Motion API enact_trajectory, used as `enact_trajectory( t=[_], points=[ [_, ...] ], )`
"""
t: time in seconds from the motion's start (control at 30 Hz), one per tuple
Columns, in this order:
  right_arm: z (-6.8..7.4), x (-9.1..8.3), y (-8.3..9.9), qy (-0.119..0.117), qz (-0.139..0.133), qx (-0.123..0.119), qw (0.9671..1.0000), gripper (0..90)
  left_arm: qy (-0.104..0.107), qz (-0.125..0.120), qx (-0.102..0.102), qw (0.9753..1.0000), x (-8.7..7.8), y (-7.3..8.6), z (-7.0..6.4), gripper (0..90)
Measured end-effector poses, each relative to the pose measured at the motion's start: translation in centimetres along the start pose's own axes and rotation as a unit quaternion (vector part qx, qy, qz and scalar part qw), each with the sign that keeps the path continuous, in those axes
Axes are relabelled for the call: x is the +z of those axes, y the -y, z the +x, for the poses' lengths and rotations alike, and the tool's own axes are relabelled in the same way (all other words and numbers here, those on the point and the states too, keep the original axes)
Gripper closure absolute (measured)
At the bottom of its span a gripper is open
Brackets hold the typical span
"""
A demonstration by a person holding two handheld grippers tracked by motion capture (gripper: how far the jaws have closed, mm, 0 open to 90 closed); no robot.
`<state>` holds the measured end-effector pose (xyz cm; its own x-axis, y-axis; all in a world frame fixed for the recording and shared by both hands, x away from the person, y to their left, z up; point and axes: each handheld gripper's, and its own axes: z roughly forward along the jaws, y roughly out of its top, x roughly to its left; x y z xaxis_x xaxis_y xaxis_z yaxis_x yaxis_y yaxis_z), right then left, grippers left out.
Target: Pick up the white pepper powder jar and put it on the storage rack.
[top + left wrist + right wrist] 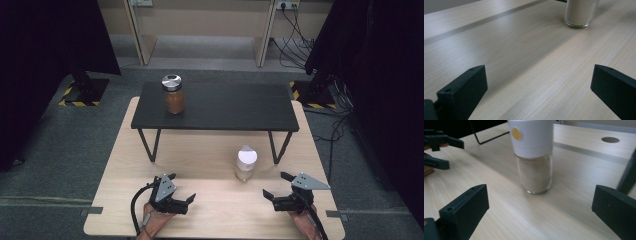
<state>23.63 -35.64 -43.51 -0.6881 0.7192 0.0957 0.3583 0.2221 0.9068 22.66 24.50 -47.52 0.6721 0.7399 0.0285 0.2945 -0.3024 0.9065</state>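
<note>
Left gripper (pixel 181 189) and right gripper (pixel 276 185) resting low on worktop (pixel 210 210), fingers spread wide and empty, white-capped jar (pixel 246 163) standing between, brown jar (pixel 173 94) on black shelf (pixel 235 107)

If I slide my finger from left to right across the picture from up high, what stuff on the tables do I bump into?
Left gripper → brown jar on the black shelf → white-capped jar → right gripper.

Around my pale wooden table (pixel 120 210) I see grey carpet (pixel 65 150), black curtains (pixel 45 40) on both sides, and cables (pixel 292 45) trailing behind
</note>
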Motion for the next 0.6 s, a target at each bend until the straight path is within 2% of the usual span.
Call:
enact_trajectory(
  t=[0.1,0.17,0.23,0.33,0.43,0.6],
  points=[
    [0.5,0.7,-0.3,-0.009,-0.007,0.009,0.9999,1.1,0.000,0.000,0.000,1.0000,0.0,0.0,0.0,0.0],
    [1.4,1.3,-0.6,0.006,-0.008,0.010,0.9999,1.3,0.000,0.001,0.001,1.0000,0.0,0.0,0.0,0.0],
    [1.8,1.8,-0.9,0.009,-0.010,0.010,0.9999,1.6,0.000,0.002,0.002,1.0000,0.0,-0.1,0.0,0.0],
    [1.9,2.5,-1.3,0.010,-0.013,0.008,0.9998,1.6,0.001,0.002,0.002,1.0000,0.0,-0.1,0.0,0.0],
    [2.3,3.5,-2.2,0.028,-0.007,-0.002,0.9996,3.1,0.001,0.001,0.002,1.0000,0.0,-0.1,0.0,0.0],
    [2.0,4.6,-2.7,0.030,-0.020,-0.002,0.9993,4.4,0.001,0.002,0.004,1.0000,0.0,-0.1,0.0,0.0]
  ],
)
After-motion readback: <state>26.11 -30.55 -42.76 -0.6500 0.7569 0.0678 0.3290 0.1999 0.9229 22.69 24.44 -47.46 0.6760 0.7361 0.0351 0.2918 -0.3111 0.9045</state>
